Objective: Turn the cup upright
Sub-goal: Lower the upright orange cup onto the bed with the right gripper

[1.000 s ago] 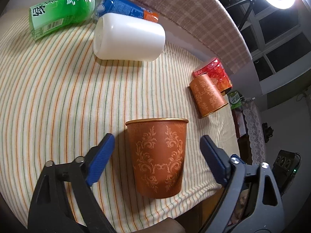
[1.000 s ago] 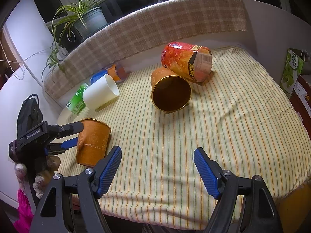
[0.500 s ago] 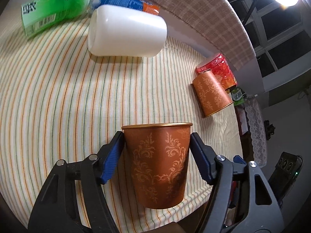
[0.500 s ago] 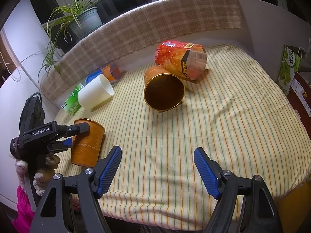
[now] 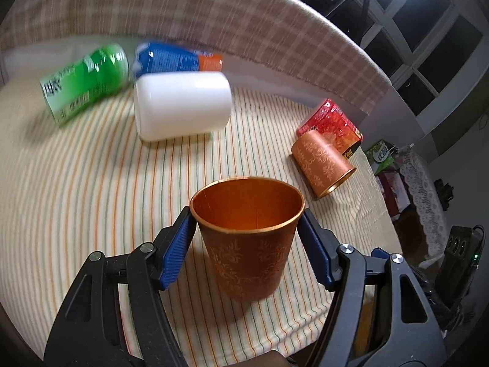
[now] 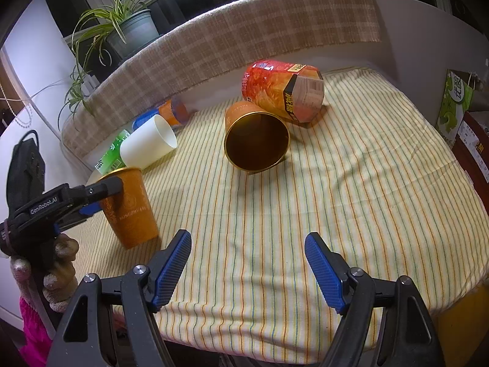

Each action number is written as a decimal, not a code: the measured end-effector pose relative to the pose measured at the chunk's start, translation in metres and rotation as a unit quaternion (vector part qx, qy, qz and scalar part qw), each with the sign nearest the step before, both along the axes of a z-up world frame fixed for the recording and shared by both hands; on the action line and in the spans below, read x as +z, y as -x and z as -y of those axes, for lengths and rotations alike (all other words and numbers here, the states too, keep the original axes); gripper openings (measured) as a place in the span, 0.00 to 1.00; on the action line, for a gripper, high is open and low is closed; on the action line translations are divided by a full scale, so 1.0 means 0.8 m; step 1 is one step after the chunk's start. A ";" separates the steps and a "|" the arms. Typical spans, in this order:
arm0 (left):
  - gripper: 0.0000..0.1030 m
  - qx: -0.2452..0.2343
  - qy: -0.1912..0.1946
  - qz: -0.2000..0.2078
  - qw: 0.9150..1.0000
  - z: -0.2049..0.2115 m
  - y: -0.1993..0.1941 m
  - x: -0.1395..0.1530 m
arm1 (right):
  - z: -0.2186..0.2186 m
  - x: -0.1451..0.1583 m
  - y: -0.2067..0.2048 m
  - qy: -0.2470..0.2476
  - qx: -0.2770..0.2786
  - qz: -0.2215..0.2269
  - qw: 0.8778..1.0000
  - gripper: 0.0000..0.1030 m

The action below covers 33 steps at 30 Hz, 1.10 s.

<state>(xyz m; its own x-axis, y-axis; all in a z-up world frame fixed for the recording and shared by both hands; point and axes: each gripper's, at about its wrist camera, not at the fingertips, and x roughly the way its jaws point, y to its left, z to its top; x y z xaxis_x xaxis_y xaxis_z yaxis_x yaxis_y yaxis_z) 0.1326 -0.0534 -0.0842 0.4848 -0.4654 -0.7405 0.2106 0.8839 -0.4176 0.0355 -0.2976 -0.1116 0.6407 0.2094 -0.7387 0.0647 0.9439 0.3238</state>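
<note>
An orange patterned cup (image 5: pixel 247 238) stands mouth up near the front left of the striped tablecloth; it also shows in the right wrist view (image 6: pixel 130 205). My left gripper (image 5: pixel 247 229) is shut on this cup, its blue pads pressed to both sides below the rim. A second orange cup (image 6: pixel 256 140) lies on its side mid-table, mouth toward the right wrist camera; the left wrist view shows it too (image 5: pixel 322 162). A white cup (image 6: pixel 148 145) lies on its side at the back left. My right gripper (image 6: pixel 247 260) is open and empty above the front of the cloth.
A red snack canister (image 6: pixel 284 91) lies behind the lying orange cup. A green bottle (image 5: pixel 85 87) and a blue and orange packet (image 5: pixel 177 61) lie by the white cup. A plaid-covered ledge (image 6: pixel 244 33) runs behind. The tablecloth's (image 6: pixel 351 198) edge drops off at front and right.
My left gripper closed from open onto the upright orange cup, and its view tilted so the cup's inside now shows. The right gripper stayed open and drifted slightly.
</note>
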 end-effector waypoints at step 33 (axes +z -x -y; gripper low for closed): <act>0.68 -0.012 -0.157 0.126 0.979 0.060 0.025 -0.001 | 0.000 0.001 0.006 0.013 -0.007 0.010 1.000 0.77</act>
